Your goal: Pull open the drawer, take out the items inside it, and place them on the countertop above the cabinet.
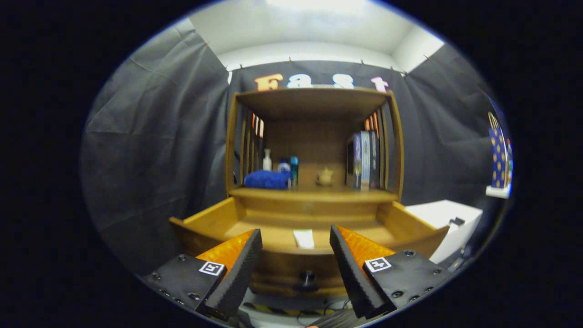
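A wooden cabinet [314,136] stands ahead with its drawer [218,214] pulled out toward me. Inside the drawer lies a small white item [304,238], flat on the drawer floor near its front wall. The drawer's dark knob [307,276] sits on the front panel, low between my fingers. My gripper [296,239] is open, with nothing between its fingers, held just in front of the drawer's front edge. The countertop [314,193] above the drawer holds a blue cloth [268,179], small bottles [268,160], a small tan figurine [325,176] and upright books [363,160].
A white table [448,218] stands to the right of the cabinet, with a dotted blue bag [498,159] on a ledge farther right. Black cloth walls the booth on all sides. The middle of the countertop between the cloth and the books is bare.
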A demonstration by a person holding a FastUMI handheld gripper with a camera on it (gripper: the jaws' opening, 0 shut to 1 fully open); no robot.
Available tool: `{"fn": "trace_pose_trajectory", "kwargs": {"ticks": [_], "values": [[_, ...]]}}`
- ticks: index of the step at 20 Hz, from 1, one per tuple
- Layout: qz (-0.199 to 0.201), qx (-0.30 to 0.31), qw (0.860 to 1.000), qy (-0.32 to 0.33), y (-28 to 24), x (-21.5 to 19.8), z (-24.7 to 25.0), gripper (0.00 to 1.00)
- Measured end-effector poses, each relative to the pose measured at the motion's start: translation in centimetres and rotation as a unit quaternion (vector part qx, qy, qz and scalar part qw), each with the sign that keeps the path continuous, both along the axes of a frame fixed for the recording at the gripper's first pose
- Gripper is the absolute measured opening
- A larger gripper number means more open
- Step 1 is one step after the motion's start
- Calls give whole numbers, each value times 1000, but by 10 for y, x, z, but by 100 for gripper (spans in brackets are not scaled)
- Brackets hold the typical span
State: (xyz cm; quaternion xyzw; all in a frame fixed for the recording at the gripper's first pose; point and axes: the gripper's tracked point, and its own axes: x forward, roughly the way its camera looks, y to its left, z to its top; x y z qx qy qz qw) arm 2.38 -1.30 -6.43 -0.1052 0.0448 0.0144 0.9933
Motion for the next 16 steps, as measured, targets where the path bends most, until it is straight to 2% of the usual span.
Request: {"fn": "trace_pose_trajectory", "kwargs": {"ticks": [3, 5, 7, 9, 11, 14, 16], "values": [[35, -31, 999, 4, 16, 56, 63, 97], [39, -31, 998, 31, 22, 87, 81, 98], [36, -26, 995, 89, 23, 126, 72, 98], [17, -34, 986, 162, 16, 161, 38, 99], [-6, -35, 968, 247, 5, 178, -11, 99], [-33, -20, 923, 384, -6, 164, -104, 99], [-56, -17, 901, 431, -14, 157, -143, 100]]}}
